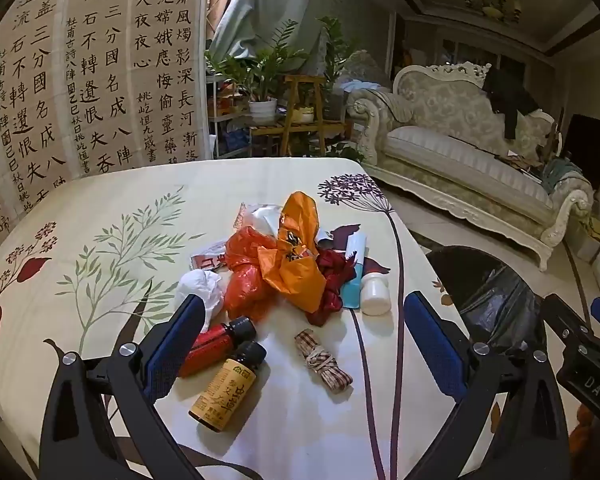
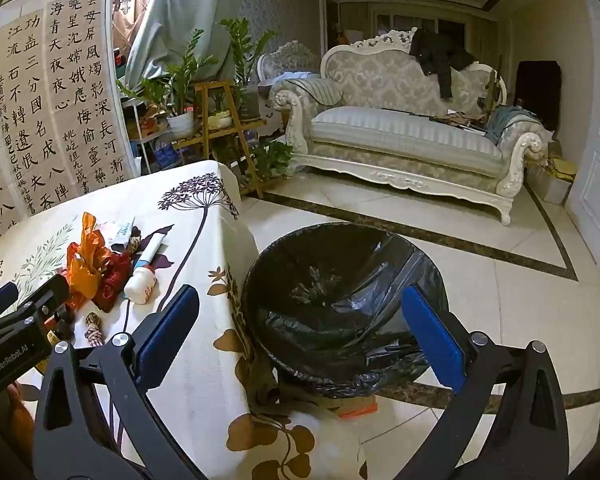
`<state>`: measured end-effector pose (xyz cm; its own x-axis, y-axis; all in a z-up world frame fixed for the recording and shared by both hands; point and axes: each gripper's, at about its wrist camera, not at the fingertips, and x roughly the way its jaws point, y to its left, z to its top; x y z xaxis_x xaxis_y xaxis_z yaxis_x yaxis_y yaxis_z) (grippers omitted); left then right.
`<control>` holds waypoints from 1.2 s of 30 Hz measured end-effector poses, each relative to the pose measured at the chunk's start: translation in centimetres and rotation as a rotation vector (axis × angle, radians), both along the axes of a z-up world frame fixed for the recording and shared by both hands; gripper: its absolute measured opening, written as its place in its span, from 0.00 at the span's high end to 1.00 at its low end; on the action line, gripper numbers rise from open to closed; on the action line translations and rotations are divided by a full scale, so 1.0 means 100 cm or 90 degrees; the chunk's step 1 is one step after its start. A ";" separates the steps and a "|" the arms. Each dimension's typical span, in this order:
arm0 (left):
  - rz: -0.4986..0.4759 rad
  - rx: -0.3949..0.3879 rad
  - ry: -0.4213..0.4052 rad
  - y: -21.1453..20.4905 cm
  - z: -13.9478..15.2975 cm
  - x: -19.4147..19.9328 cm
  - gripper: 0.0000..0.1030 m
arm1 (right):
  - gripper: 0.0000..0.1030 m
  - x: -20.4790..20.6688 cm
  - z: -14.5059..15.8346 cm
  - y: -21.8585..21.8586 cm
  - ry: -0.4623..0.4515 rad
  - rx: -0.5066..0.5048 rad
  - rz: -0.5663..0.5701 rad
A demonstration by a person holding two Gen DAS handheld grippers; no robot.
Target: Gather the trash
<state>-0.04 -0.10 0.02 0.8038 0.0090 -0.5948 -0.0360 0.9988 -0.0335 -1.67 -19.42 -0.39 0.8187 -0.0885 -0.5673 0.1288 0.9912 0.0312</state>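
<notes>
Now both jaws wide open, empty: trash pile [image 1: 284,256] ahead of left gripper [image 1: 304,340]; bin [image 2: 340,300] btwn right gripper [image 2: 300,324] jaws.

The left wrist camera sits low over the near edge of the table [image 1: 100,208], looking forward and downward along its own two fingers across the flowered cloth toward the far edge, close to the trash pile [image 1: 284,256] at the table's middle. The right wrist camera hangs just off the table's right edge, facing the same way and tilted down alike, close above the bin [image 2: 340,300] on the floor. Both views share the pile, the table's far right corner, the bin, the sofa [image 1: 460,148] and the calligraphy sheets [image 1: 100,72]. Each view catches the other gripper at its side edge.
</notes>
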 end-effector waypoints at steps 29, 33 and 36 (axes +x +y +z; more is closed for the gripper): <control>-0.007 -0.005 0.011 -0.005 0.002 0.000 0.06 | 0.04 -0.003 -0.001 -0.007 0.001 0.001 -0.012; -0.007 -0.005 0.011 -0.004 0.002 0.000 0.06 | 0.04 -0.002 0.000 -0.007 0.001 0.001 -0.012; -0.007 -0.005 0.011 -0.003 0.002 0.001 0.06 | 0.04 -0.002 0.000 -0.008 0.001 0.001 -0.012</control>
<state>0.03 -0.40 0.19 0.7930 -0.0048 -0.6092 -0.0256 0.9988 -0.0412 -1.91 -20.18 -0.39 0.8157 -0.1033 -0.5691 0.1477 0.9885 0.0324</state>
